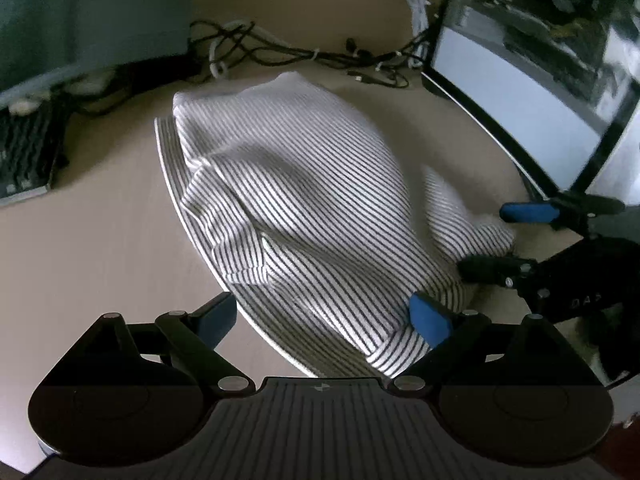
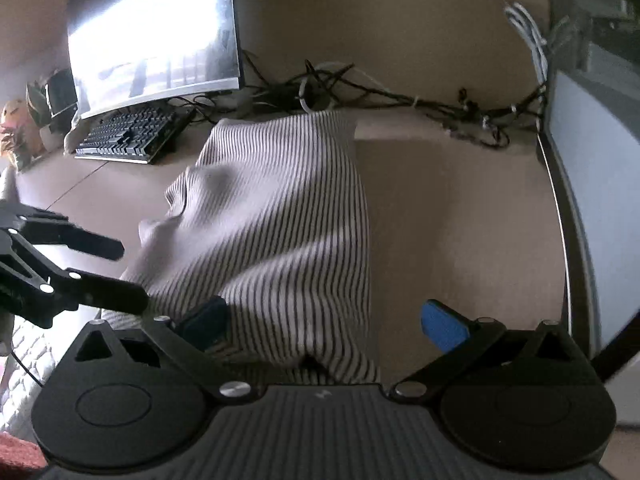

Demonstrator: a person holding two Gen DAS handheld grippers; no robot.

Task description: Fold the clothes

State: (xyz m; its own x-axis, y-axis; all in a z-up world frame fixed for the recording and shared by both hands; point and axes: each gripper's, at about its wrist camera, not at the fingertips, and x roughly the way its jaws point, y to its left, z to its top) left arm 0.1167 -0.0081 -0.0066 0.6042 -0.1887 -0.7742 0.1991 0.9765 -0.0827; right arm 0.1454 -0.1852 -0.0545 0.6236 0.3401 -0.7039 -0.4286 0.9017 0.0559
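Note:
A white garment with thin dark stripes (image 1: 304, 200) lies partly folded on the beige desk, with a layer doubled over on top. It also shows in the right wrist view (image 2: 288, 216). My left gripper (image 1: 324, 320) is open over the garment's near edge, its right pad (image 1: 430, 320) touching the cloth. My right gripper (image 2: 324, 320) is open over the garment's near right corner. The right gripper shows at the right of the left wrist view (image 1: 496, 236), open beside a bunched fold. The left gripper shows at the left of the right wrist view (image 2: 124, 276).
A monitor (image 1: 532, 80) stands at the right and another monitor (image 2: 156, 28) with a keyboard (image 2: 128, 136) at the far left. Tangled cables (image 1: 304, 56) run along the back of the desk (image 1: 100, 248). A plant (image 2: 24, 124) stands far left.

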